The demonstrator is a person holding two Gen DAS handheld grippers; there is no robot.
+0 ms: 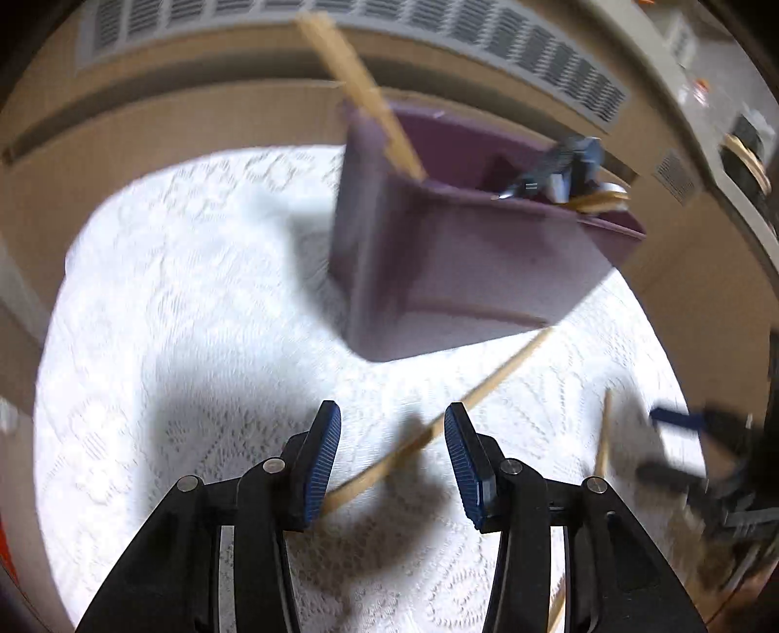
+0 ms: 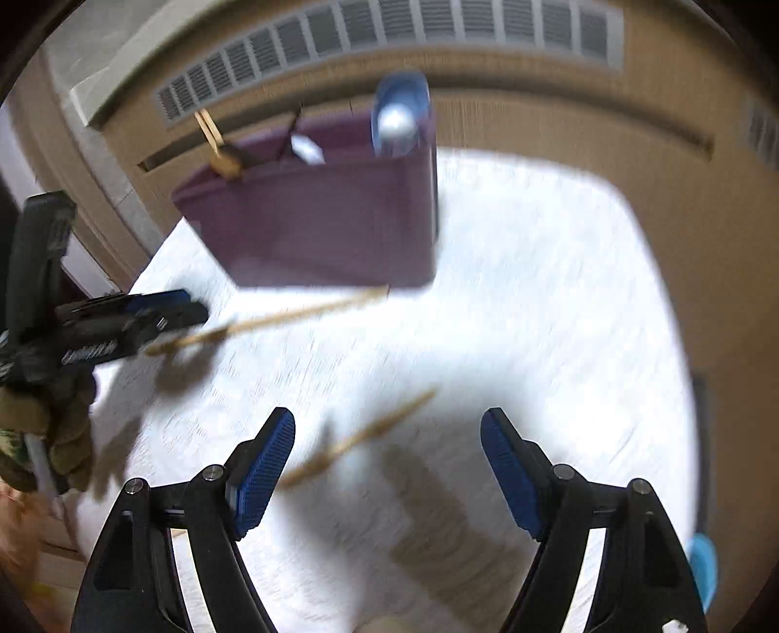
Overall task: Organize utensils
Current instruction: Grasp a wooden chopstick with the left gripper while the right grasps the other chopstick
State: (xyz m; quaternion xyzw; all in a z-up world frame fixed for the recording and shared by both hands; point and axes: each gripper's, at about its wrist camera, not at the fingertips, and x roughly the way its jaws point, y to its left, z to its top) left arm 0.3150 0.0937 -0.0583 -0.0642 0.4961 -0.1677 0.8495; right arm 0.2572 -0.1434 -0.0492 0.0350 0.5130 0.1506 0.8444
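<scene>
A purple utensil holder stands on the white lace cloth. Wooden chopsticks lean out of one end, dark utensils sit in the middle, and a blue spoon stands at the other end. A loose chopstick lies slantwise on the cloth and runs between the fingers of my left gripper, which is open above it. A second loose chopstick lies blurred between the fingers of my right gripper, open wide. Each gripper shows in the other's view: the right gripper, the left gripper.
A beige wall unit with a slatted vent runs close behind the holder. A gloved hand carries the left gripper. A light blue object lies at the cloth's near right edge. Both views are motion-blurred.
</scene>
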